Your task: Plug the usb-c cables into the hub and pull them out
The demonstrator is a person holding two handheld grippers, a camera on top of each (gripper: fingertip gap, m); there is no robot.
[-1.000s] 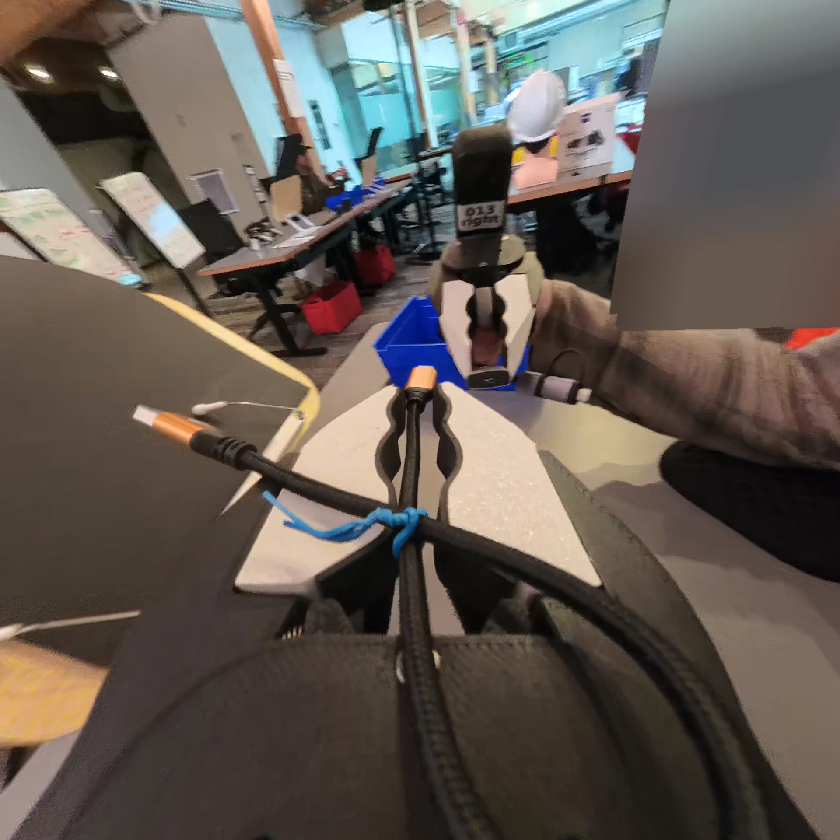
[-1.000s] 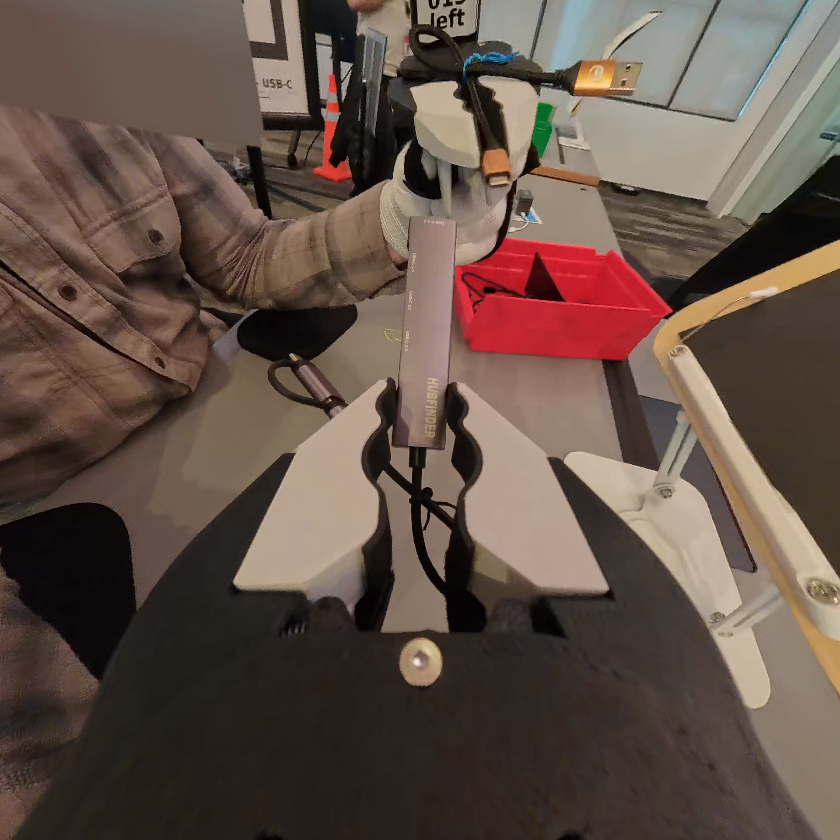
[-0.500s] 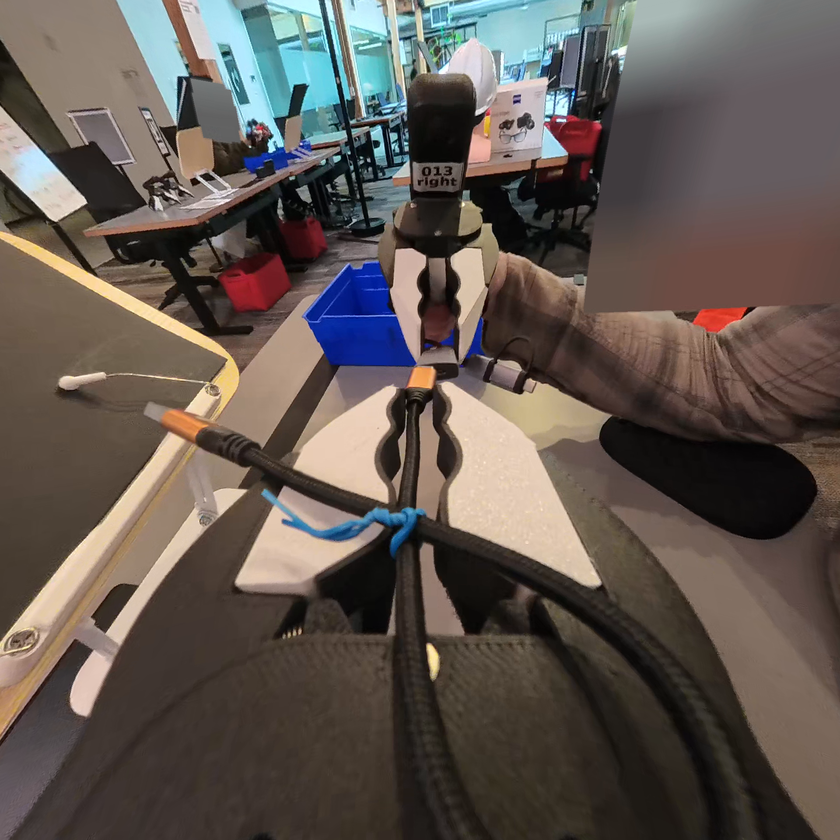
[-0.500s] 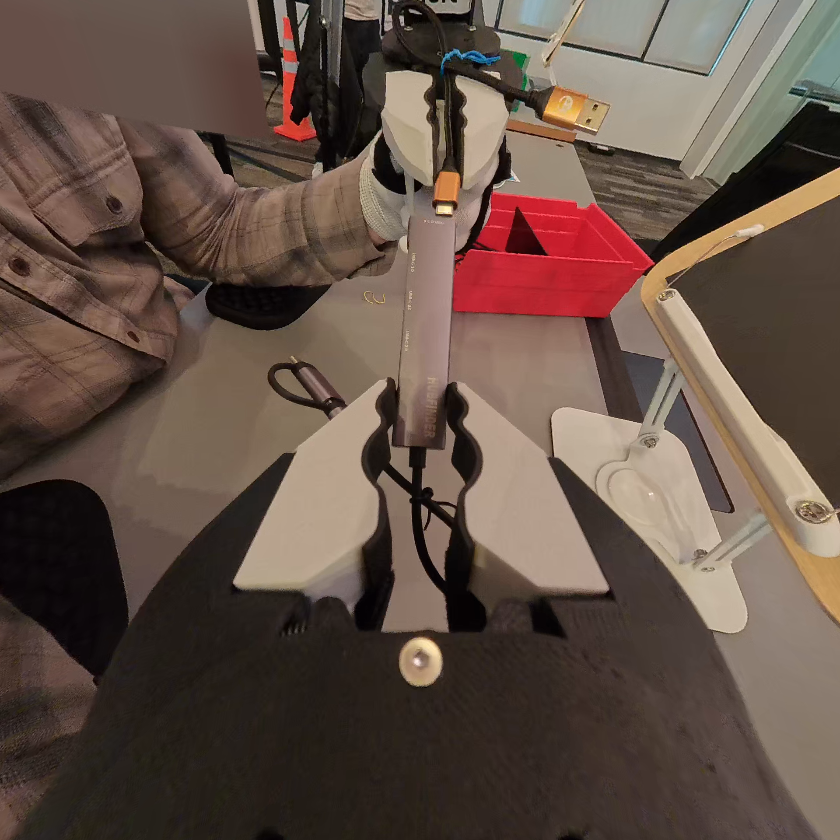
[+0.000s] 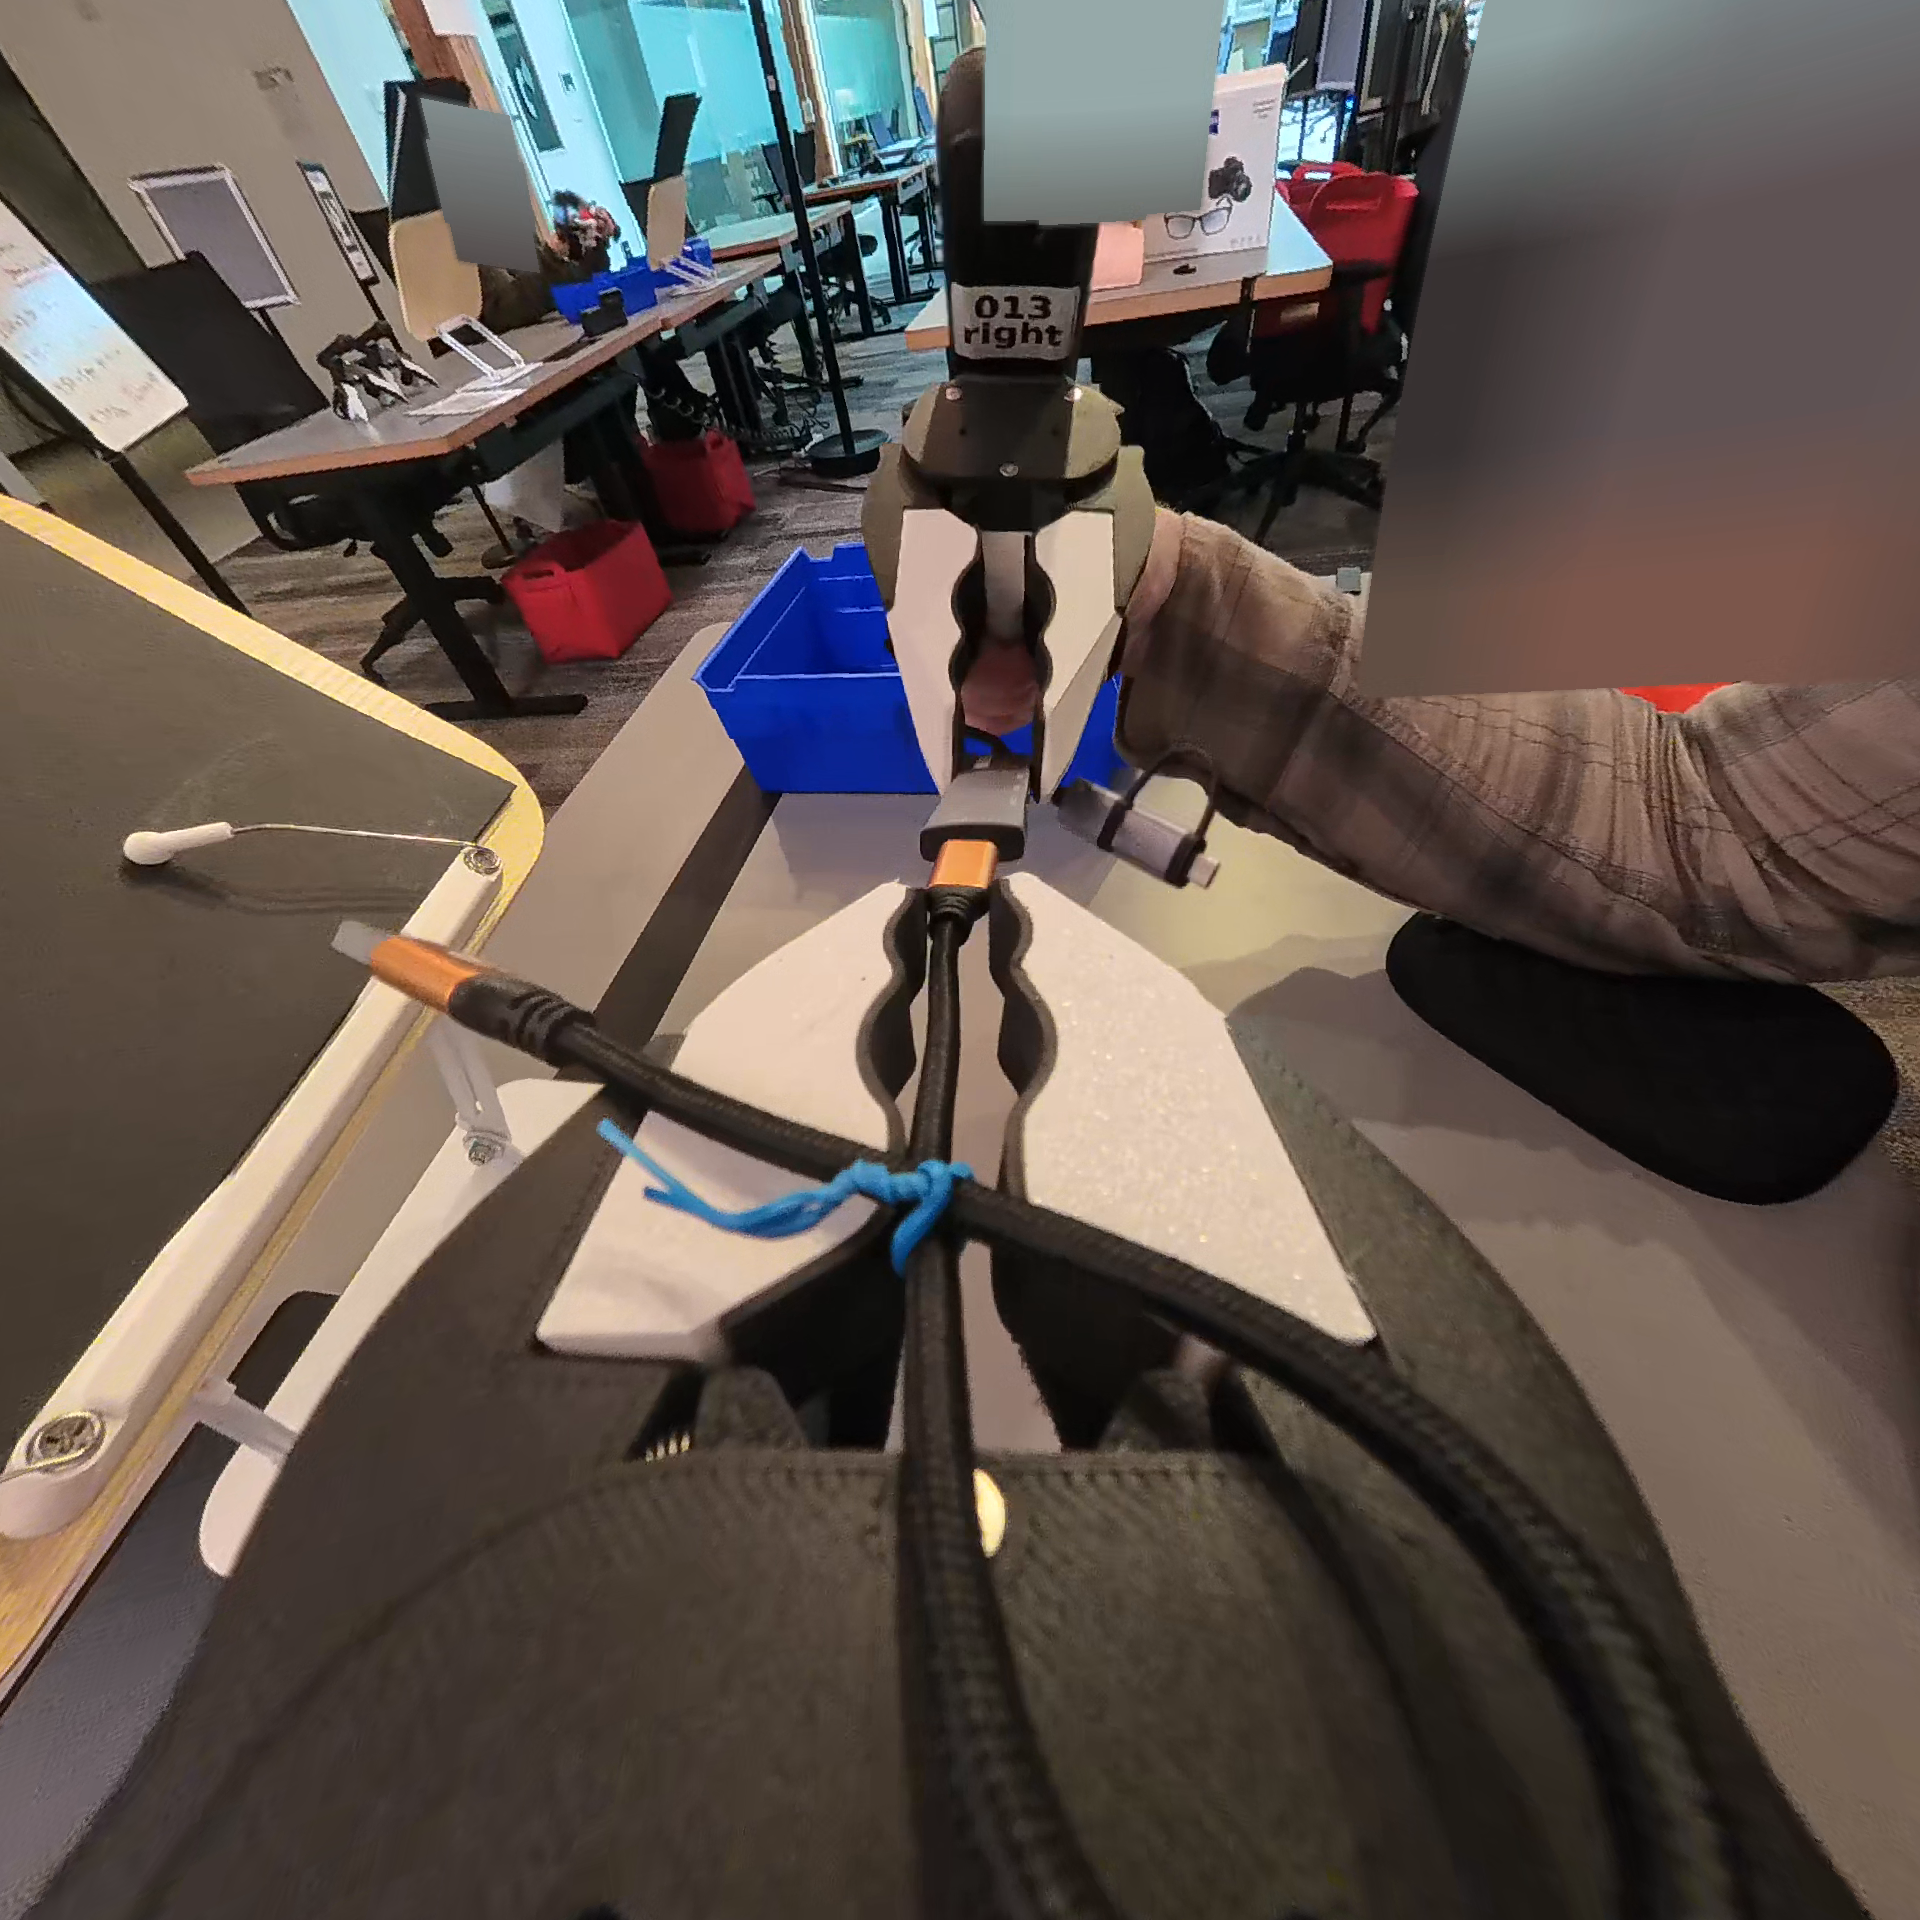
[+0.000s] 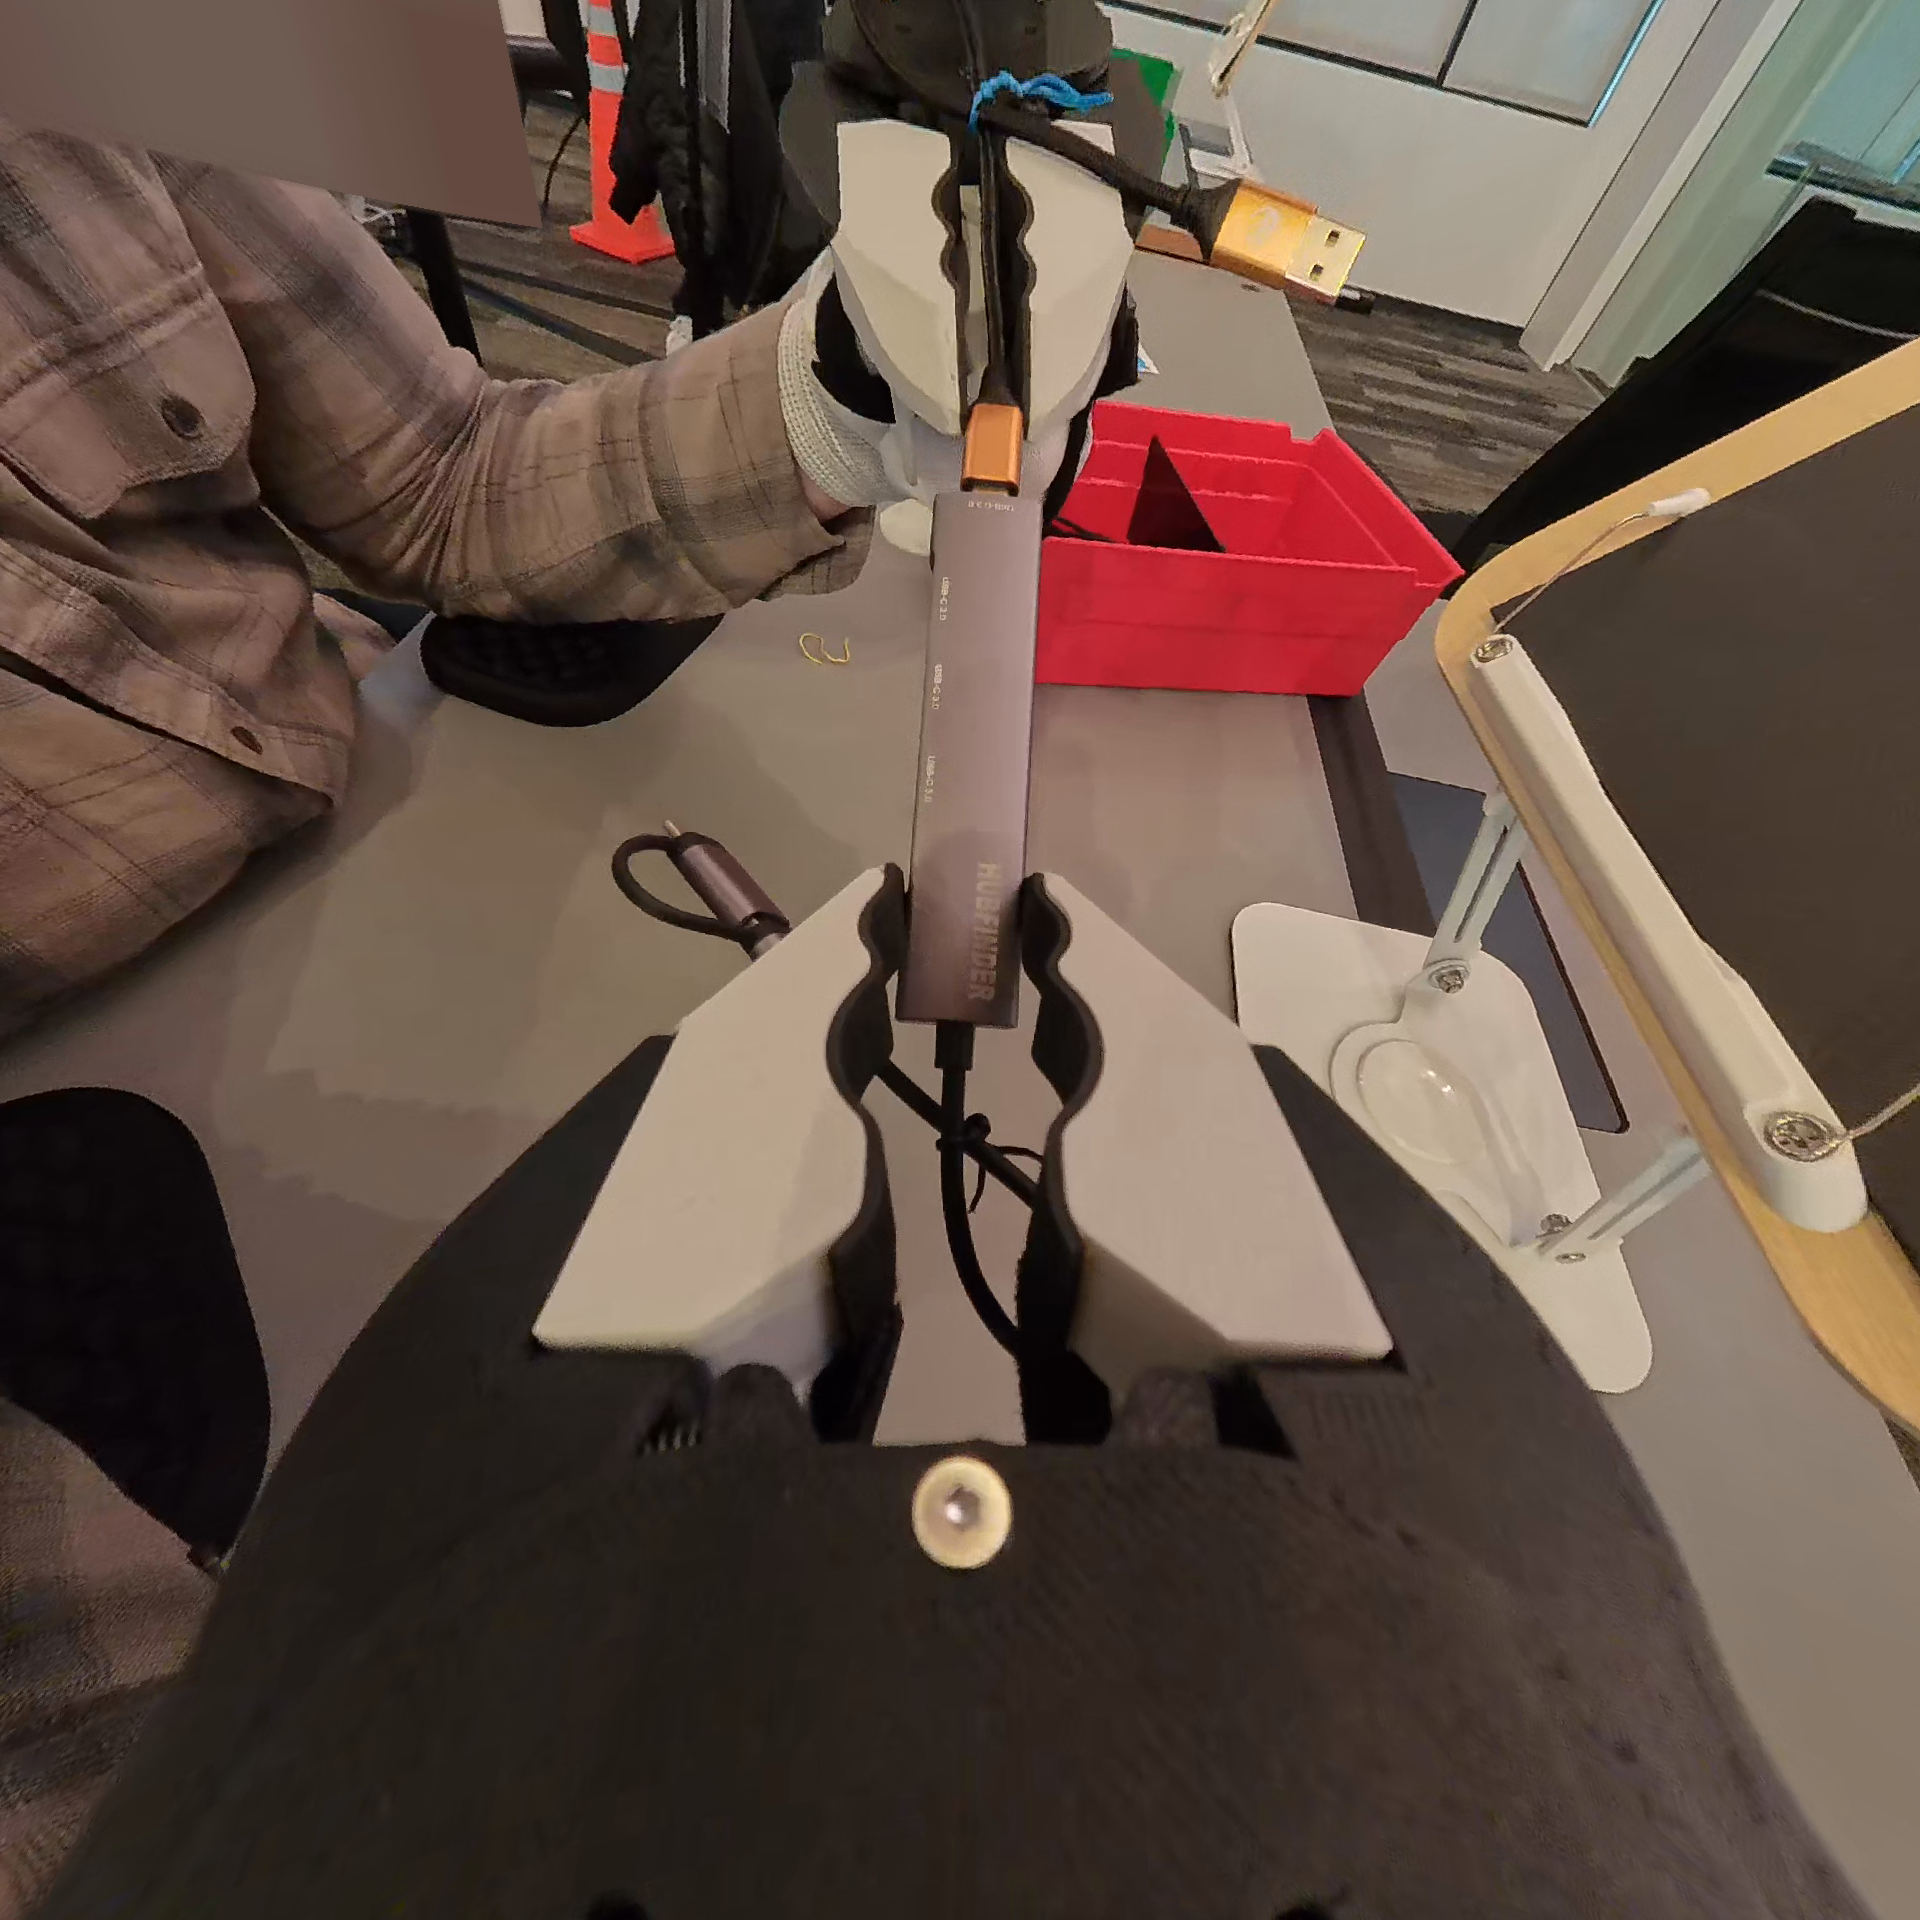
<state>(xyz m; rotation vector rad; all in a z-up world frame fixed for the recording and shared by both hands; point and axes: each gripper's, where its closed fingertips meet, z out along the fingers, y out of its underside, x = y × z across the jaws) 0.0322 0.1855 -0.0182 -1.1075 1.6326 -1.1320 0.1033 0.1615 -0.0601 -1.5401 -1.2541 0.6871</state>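
My left gripper is shut on a black braided cable just behind its orange USB-C plug. The plug's tip meets the end face of the grey hub. My right gripper is shut on the near end of the hub, which points away from me. In the right wrist view the orange plug sits at the hub's far end, held by the left gripper. The cable's other end, an orange USB-A plug, hangs free, tied by a blue tie.
A blue bin stands behind the right gripper. A red bin stands behind the hub. A tilted black board on a white stand is at the table's side. The hub's own cable plug and two black pads lie on the grey table. My right fingertips sit around 10 cm from my left ones.
The two grippers have closed the gap. The orange USB-C plug, apart from the hub a second ago, now meets the hub's end port.
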